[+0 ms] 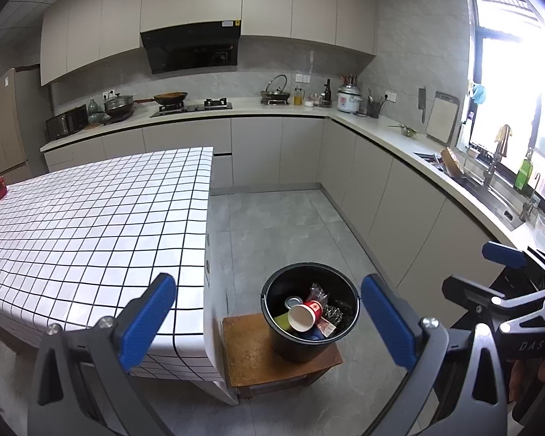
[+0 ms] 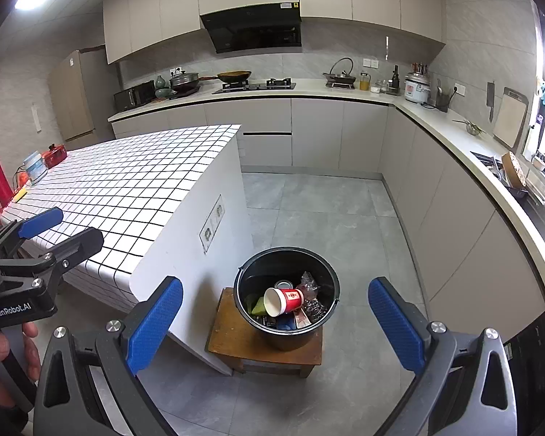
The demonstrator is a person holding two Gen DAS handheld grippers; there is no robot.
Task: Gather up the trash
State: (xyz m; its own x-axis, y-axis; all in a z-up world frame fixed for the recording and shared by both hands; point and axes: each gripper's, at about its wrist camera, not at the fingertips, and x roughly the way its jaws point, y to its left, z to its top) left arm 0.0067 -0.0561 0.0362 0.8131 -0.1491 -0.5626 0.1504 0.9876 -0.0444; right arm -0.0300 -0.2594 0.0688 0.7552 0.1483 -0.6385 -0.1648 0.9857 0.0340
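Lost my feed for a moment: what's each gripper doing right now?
Left gripper: open, holding nothing.
Right gripper: open, holding nothing.

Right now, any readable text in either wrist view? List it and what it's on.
"DAS": body of the right tongs, seen from the left wrist.
"GenRobot.AI": body of the left tongs, seen from the right wrist.
Red paper cup in the black bin: print too small to read.
Range hood sticker: blurred.

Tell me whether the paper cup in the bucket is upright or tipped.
Tipped: the red paper cup lies on its side atop other trash in the black bucket, white mouth facing the cameras.
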